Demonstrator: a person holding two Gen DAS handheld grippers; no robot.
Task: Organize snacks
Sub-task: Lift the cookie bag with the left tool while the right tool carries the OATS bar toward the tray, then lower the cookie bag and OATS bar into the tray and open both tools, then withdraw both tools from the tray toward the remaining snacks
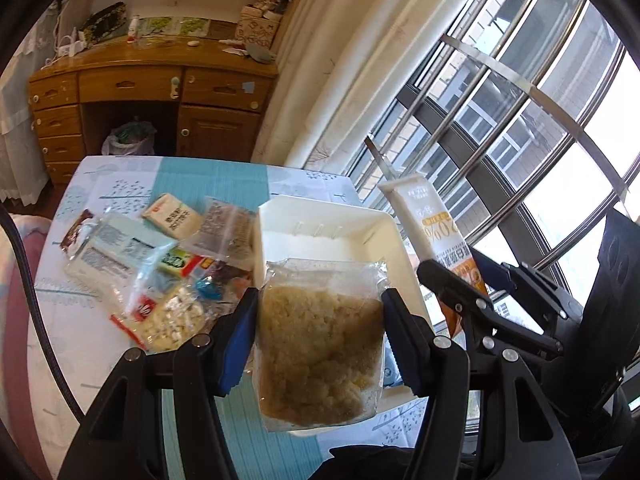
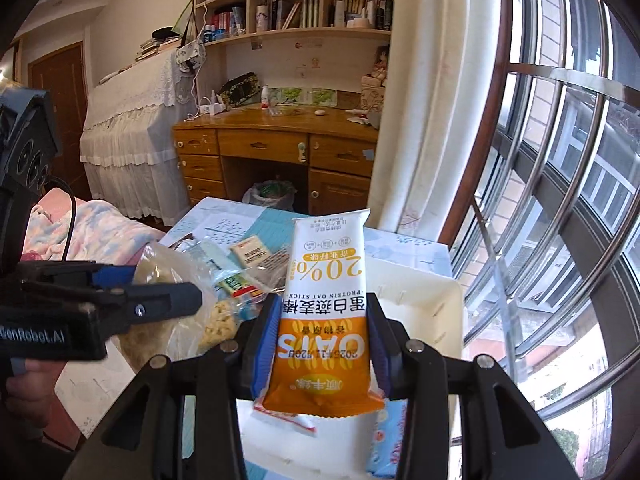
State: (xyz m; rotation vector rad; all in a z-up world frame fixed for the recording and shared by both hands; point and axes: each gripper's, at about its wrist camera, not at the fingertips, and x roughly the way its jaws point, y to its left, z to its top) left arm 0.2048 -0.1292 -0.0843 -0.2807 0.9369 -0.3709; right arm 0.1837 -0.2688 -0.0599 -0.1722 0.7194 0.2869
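Observation:
My left gripper point(image 1: 320, 316) is shut on a clear bag of pale crumbly snack point(image 1: 320, 356) and holds it above the near part of a white bin point(image 1: 320, 216). My right gripper point(image 2: 322, 320) is shut on a white and orange oat bar packet point(image 2: 326, 312), held upright above the same white bin point(image 2: 420, 300). The oat bar packet point(image 1: 436, 228) and the right gripper point(image 1: 476, 288) also show in the left wrist view, right of the bin. The left gripper point(image 2: 160, 292) with its bag point(image 2: 160, 320) shows at the left of the right wrist view.
Several loose snack packets point(image 1: 152, 264) lie in a heap on the patterned tablecloth point(image 1: 80, 360) left of the bin. A blue packet point(image 2: 386, 444) lies in the bin. A window with metal bars point(image 1: 520, 120) is on the right. A wooden desk point(image 1: 160, 92) stands behind.

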